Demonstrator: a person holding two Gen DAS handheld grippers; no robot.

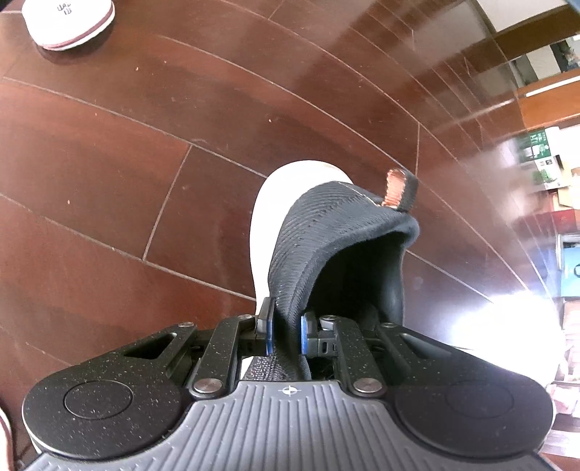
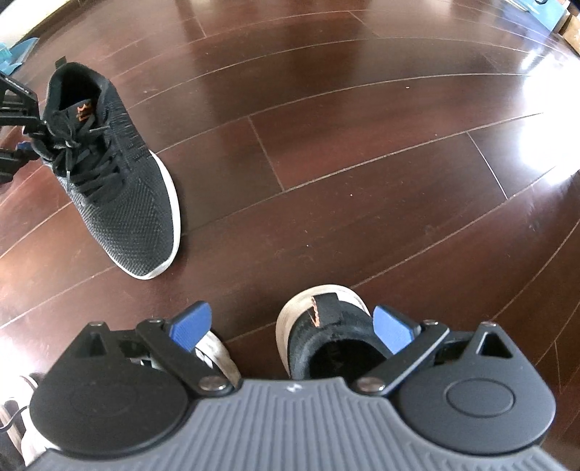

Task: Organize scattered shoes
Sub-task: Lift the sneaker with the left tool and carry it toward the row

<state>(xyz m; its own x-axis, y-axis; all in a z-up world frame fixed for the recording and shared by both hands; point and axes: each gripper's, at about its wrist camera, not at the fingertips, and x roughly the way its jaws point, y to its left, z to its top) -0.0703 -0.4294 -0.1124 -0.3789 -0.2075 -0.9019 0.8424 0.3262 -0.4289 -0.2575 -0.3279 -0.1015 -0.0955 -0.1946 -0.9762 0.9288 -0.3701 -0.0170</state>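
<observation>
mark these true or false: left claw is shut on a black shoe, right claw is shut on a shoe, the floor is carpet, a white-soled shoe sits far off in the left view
1. The left claw is shut on a black shoe. True.
2. The right claw grips a second black shoe. False: it is open above it.
3. The floor is carpet. False: dark wood boards.
4. A white-soled shoe lies far off in the left wrist view. True.

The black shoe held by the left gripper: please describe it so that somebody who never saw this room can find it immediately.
Look at the dark red wooden floor. The black knit sneaker with the white sole stands there alone, and the left gripper pinches its collar. Unlike the other black shoe, it shows its black laces and orange tongue logo.
</observation>
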